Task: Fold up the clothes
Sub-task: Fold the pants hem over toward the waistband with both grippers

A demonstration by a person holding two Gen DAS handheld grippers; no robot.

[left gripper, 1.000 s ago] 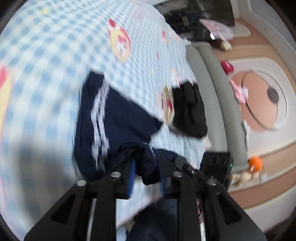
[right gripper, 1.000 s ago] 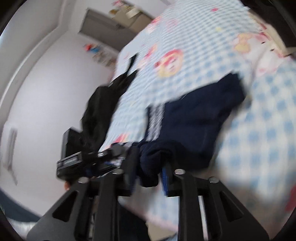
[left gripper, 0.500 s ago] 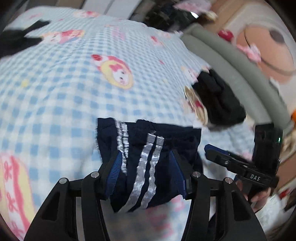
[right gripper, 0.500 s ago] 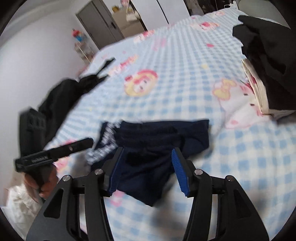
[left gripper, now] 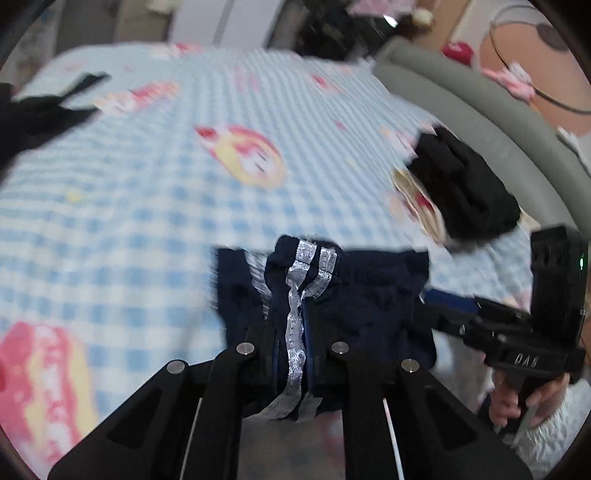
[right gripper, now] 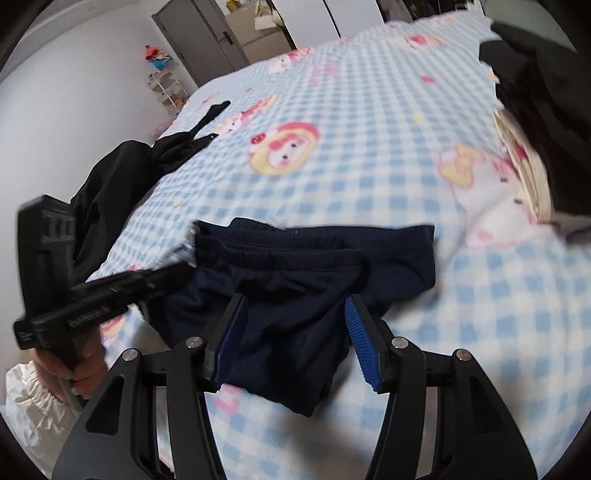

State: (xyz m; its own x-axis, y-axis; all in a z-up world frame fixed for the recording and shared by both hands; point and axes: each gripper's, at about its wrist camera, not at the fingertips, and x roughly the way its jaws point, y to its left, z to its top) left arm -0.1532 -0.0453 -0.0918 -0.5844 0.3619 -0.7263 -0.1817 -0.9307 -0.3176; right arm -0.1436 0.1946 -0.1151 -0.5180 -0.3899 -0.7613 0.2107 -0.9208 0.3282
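Navy shorts [left gripper: 369, 295] with silver side stripes lie bunched on the blue checked bedsheet [left gripper: 147, 192], near its front edge. My left gripper [left gripper: 293, 350] is shut on the striped edge of the shorts, and the silver band runs between its fingers. My right gripper [right gripper: 295, 339] stands open, its blue pads [right gripper: 360, 343] on either side of the shorts' [right gripper: 295, 266] near fold without pinching it. In each wrist view the other gripper shows, held in a hand: the right one [left gripper: 436, 302], the left one [right gripper: 177, 273].
A folded black garment [left gripper: 465, 184] tops a small stack at the bed's right side, beside a grey padded bed edge [left gripper: 480, 122]. More black clothing [right gripper: 118, 177] lies heaped at the left. A door [right gripper: 207, 33] and shelves stand beyond the bed.
One second ago both grippers held the shorts up. Half a second ago both stood open over the laid-down shorts. Since then the left has shut on the striped edge; the right stays open.
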